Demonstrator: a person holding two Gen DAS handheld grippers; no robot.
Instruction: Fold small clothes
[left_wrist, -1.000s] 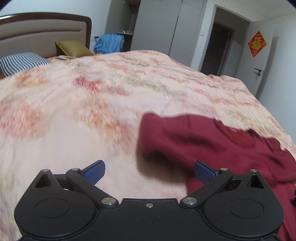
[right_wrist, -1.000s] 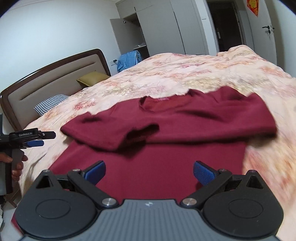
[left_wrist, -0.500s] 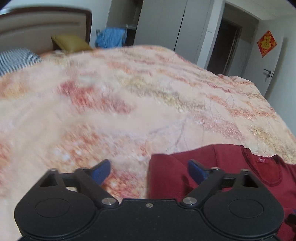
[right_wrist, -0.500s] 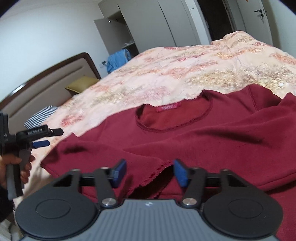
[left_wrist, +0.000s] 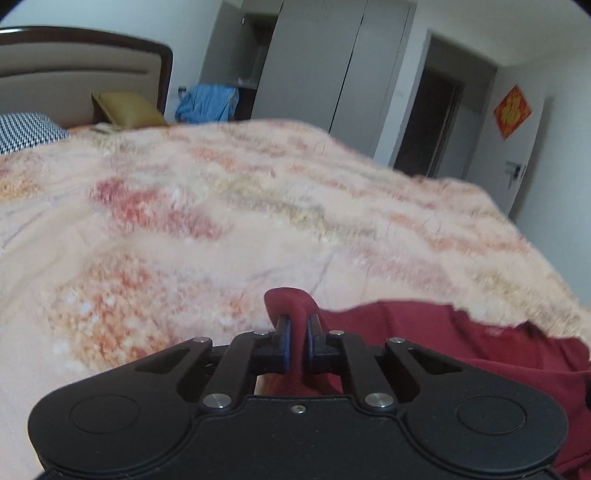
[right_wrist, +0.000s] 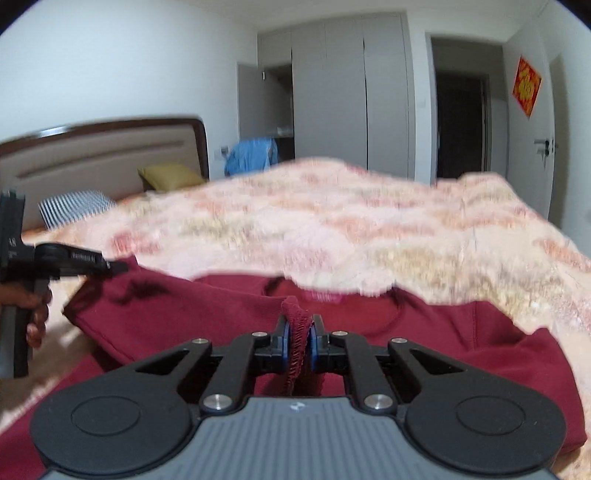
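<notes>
Both claws had closed since half a second earlier, when their blue pads stood apart over the cloth. The left claw (left_wrist: 296, 341) was pinching a raised fold of the dark red shirt (left_wrist: 424, 332), the cloth bulging up in a rounded hump just beyond the pads. The right claw (right_wrist: 297, 343) was pinching a stitched hem edge of the same shirt (right_wrist: 184, 306), which stood up between its pads in a small crumpled peak.

The shirt lay on the bed (right_wrist: 332, 221) near its closest edge, spread over a peach floral quilt (left_wrist: 221, 221). In the right wrist view its neckline and label sat just beyond the pinched hem, and a sleeve ran out to the left, where the left claw (right_wrist: 110, 266) reached its end, gripped by the person's left hand (right_wrist: 35, 314).

At the head of the bed were a padded headboard (right_wrist: 92, 158), a striped pillow (right_wrist: 74, 206) and an olive cushion (right_wrist: 170, 175); a blue garment (right_wrist: 251, 155) hung beside grey wardrobes (right_wrist: 351, 92).
</notes>
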